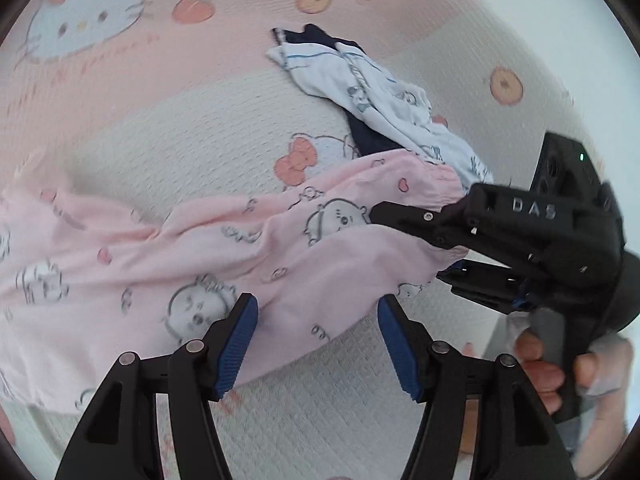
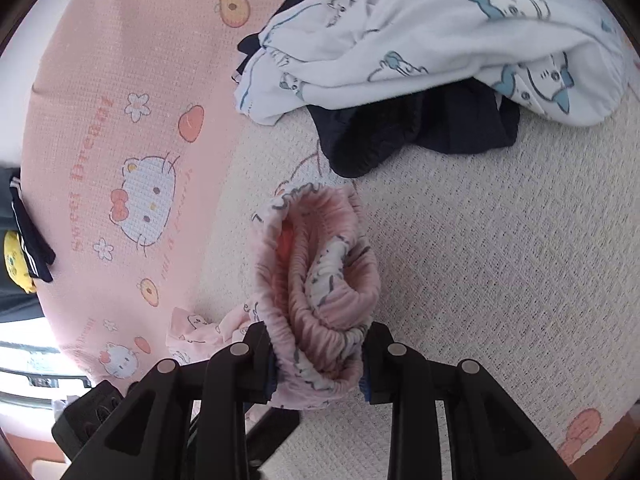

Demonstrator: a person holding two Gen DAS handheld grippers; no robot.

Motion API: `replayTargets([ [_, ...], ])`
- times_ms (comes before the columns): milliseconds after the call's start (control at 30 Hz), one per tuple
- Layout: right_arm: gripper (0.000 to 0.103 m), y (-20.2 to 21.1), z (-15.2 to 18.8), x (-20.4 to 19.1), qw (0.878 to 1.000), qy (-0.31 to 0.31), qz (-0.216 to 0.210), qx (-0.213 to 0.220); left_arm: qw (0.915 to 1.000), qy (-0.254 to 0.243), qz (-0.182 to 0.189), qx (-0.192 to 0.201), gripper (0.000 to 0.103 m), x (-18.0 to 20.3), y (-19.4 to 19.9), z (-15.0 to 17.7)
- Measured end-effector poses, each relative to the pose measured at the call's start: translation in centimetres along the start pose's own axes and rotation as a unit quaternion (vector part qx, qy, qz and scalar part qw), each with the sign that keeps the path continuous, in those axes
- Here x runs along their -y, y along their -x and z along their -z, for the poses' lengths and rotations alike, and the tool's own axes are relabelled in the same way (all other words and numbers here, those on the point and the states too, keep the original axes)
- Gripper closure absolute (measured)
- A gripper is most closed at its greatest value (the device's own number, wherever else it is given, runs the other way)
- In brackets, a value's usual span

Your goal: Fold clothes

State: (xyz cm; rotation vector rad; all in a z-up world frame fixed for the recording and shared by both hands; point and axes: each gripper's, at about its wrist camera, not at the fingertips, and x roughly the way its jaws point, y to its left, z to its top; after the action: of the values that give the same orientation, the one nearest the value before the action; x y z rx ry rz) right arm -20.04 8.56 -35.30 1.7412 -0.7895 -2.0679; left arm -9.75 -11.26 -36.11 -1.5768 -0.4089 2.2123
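Note:
Pink pyjama trousers (image 1: pixel 200 248) with cartoon prints lie stretched across the bed. My left gripper (image 1: pixel 318 304) stands open, its blue pads (image 1: pixel 240 340) on either side of the cloth's lower edge without pressing it. My right gripper (image 1: pixel 408 246), held by a hand (image 1: pixel 536 372), comes in from the right and is shut on the trousers' gathered end. In the right wrist view my right gripper (image 2: pixel 318 344) pinches the pink elastic waistband (image 2: pixel 320 280), which bunches up and gapes between the fingers.
A white garment with blue cat prints (image 2: pixel 420 40) lies crumpled over a navy garment (image 2: pixel 400 132) beyond the trousers; both show as white garment (image 1: pixel 360 80) and navy garment (image 1: pixel 372 140). The pink and cream bedspread (image 2: pixel 100 120) covers the bed. A dark striped garment (image 2: pixel 28 232) hangs at its left edge.

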Motion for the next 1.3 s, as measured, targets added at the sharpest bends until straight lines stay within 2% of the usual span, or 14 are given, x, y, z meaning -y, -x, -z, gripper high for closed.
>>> replayTargets([
  [200,0.074,1.4,1.9,-3.7,0.991,0.120,0.051,0.034,0.9991,0.040,0.011,0.001,0.043,-1.6,2.3,0.9],
  [367,0.074,1.4,3.9,-7.4,0.963,0.237,0.115,0.052,0.9974,0.063,0.030,0.015,0.043,-2.2,4.2,0.4],
  [433,0.073,1.1,4.8,-8.2,0.952,0.270,0.136,0.052,0.9966,0.071,0.040,0.015,0.043,-2.6,4.8,0.1],
  [500,0.072,1.0,5.4,-8.6,0.946,0.288,0.140,0.047,0.9952,0.083,0.050,0.015,0.043,-3.0,5.2,-0.5],
  [533,0.072,1.1,5.5,-8.7,0.946,0.292,0.136,0.046,0.9943,0.089,0.057,0.014,0.043,-3.3,5.3,-0.8],
  [633,0.072,0.8,5.5,-8.8,0.956,0.284,0.073,0.025,0.9862,0.123,0.109,0.018,0.043,-4.4,6.0,-1.4],
  [700,0.070,0.9,5.9,-8.7,0.960,0.278,0.036,0.007,0.9835,0.132,0.120,0.030,0.043,-4.7,6.6,-1.6],
  [767,0.064,0.7,6.2,-9.0,0.960,0.280,0.021,-0.002,0.9811,0.136,0.133,0.037,0.043,-4.9,7.0,-1.9],
  [867,0.054,-0.1,7.0,-10.2,0.949,0.315,0.021,-0.012,0.9793,0.144,0.139,0.033,0.043,-5.2,7.0,-2.0],
  [967,0.053,-0.9,8.0,-11.0,0.941,0.337,0.030,-0.027,0.9756,0.157,0.150,0.030,0.043,-5.9,6.9,-2.0],
  [1067,0.053,-2.0,8.7,-11.5,0.934,0.353,0.035,-0.046,0.9649,0.187,0.182,0.031,0.043,-6.8,6.5,-2.0],
  [1133,0.051,-2.6,8.9,-11.7,0.931,0.360,0.034,-0.057,0.9625,0.198,0.183,0.024,0.038,-7.4,6.3,-2.2],
  [1233,0.036,-3.0,8.6,-11.4,0.942,0.325,-0.014,-0.087,0.9656,0.202,0.163,0.017,0.033,-7.5,5.6,-2.4],
  [1300,0.036,-3.0,8.6,-11.4,0.945,0.314,-0.021,-0.091,0.9682,0.200,0.150,0.007,0.033,-7.6,5.0,-2.3],
])
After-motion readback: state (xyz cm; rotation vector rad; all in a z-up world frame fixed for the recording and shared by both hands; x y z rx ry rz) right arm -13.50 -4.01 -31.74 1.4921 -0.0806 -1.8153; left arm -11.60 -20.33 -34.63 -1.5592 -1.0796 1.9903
